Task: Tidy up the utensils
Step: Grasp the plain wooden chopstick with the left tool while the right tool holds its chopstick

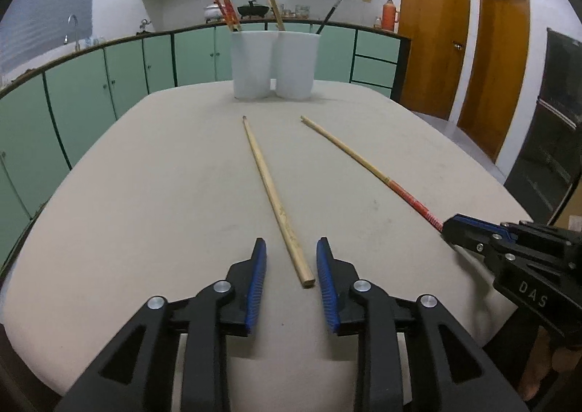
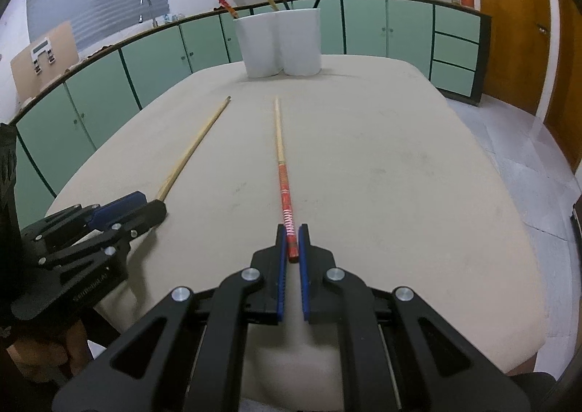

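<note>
The left wrist view shows the left claw [image 1: 291, 248] released, its blue pads either side of the thick end of a plain bamboo chopstick [image 1: 271, 193] lying on the beige counter [image 1: 145, 212], not pressing it. Only the right wrist view shows the right claw [image 2: 293, 235] clenched on the red-handled chopstick [image 2: 282, 164] at its red end. Both chopsticks point toward two white holders [image 1: 272, 64] at the counter's far edge.
</note>
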A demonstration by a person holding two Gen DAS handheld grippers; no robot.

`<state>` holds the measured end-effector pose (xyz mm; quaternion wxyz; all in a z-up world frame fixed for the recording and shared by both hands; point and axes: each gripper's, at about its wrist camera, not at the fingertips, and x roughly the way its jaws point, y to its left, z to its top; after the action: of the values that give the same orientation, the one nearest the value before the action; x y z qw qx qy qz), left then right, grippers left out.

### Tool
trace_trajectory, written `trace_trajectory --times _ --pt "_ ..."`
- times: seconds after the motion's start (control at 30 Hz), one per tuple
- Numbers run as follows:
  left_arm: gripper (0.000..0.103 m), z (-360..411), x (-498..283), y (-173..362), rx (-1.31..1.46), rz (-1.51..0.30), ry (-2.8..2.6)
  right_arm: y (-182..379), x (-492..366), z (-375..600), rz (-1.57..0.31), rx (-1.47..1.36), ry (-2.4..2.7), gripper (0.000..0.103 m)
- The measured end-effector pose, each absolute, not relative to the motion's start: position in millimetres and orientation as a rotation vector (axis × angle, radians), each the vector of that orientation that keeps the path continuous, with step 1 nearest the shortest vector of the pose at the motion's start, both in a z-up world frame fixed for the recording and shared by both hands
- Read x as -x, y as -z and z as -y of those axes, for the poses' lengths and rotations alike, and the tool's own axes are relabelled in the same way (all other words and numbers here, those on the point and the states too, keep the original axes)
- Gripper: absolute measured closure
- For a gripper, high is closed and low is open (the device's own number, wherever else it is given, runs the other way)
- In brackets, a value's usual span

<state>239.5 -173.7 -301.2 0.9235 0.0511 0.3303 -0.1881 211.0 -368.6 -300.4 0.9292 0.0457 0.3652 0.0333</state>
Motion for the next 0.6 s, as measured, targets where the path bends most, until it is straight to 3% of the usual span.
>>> trace_trajectory --times 0.03,0.1,0.37,0.43,0.5,0.57,0.6 --pt "0.074 174 -239 301 -0.111 -0.673 0.385 300 -213 367 -0.752 -0.096 -0.074 0.094" --pt "0.094 172 -240 302 -0.113 -0.667 0.372 300 -213 363 -0.75 -0.086 -0.079 0.094" --pt "0.095 159 -241 300 -0.09 -0.686 0.358 302 -209 364 -0.75 -0.093 -0.061 0.092" --pt "0.087 159 -240 300 -0.092 -0.689 0.364 303 -209 363 -0.75 -0.09 -0.06 0.092" --pt "0.067 158 -240 299 -0.093 -0.688 0.356 303 -210 364 -0.752 -0.093 -0.061 0.092" --pt "0.054 154 -239 298 -0.098 -0.689 0.319 302 -209 365 -0.757 -0.096 -0.063 0.092" --pt "0.052 151 -240 299 -0.101 -0.695 0.306 302 -208 364 -0.757 -0.097 -0.063 0.092"
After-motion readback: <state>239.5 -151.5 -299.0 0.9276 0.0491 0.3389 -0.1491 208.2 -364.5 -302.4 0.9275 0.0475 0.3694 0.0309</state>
